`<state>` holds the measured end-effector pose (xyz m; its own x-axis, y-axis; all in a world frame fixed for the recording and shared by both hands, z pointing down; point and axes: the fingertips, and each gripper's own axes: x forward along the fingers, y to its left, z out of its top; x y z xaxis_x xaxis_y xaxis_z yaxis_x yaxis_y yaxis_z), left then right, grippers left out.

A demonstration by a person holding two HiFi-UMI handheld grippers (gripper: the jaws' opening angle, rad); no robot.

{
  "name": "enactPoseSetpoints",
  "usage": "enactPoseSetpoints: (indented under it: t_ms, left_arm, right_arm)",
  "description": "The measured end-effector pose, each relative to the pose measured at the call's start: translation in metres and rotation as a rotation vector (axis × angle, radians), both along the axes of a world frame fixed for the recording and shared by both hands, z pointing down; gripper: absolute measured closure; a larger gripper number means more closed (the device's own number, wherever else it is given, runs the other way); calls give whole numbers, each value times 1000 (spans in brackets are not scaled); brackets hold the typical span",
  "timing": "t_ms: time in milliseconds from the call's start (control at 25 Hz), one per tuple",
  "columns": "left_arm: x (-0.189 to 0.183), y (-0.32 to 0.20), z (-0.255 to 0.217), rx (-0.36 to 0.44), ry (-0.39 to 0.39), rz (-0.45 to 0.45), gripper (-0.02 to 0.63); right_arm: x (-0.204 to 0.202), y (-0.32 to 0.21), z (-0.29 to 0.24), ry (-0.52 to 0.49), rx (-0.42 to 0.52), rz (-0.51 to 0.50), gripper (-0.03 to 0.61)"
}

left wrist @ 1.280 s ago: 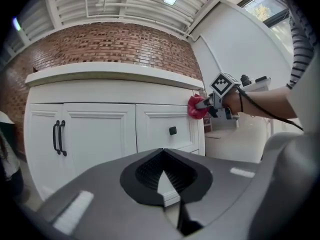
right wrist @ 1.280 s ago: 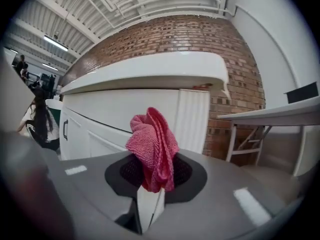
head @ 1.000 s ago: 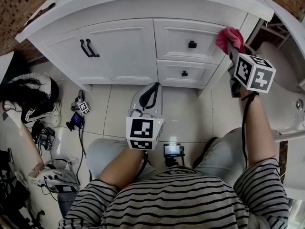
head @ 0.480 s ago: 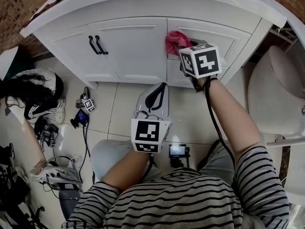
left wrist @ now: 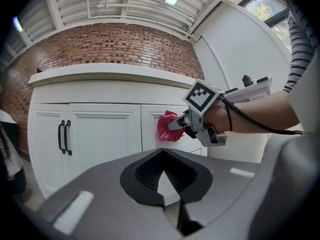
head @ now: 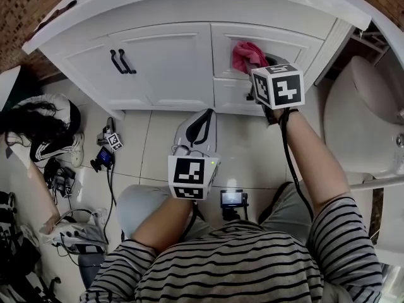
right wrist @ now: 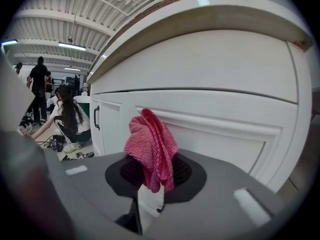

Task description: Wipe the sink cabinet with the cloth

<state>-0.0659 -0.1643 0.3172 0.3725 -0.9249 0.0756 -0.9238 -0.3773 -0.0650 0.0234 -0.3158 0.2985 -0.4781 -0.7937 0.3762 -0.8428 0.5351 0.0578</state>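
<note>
Right now the right gripper [head: 262, 67] is clamped on the bunched pink cloth [head: 248, 55], which looks pressed against the upper drawer front [head: 287, 43] on the right half of the sink cabinet [head: 170, 5]. That drawer face runs long from left to right, so I'd expect sideways strokes. The double doors [head: 167, 62] lie further left of the cloth. The left gripper [head: 201, 128] hangs low and nearer the person, well apart from the cabinet, jaws together on nothing. Drawers and doors are closed, so their contents don't show.
</note>
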Motion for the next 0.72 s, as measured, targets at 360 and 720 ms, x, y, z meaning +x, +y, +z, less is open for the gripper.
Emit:
enactPoseSetpoints:
  t_ms: [360, 720]
  left_arm:
    - [17, -2, 15, -26, -53, 19, 612]
    - [19, -1, 23, -41, -69, 10, 612]
  right_arm:
    - [59, 12, -1, -48, -12, 36, 505]
    - [150, 0, 7, -50, -32, 202, 506]
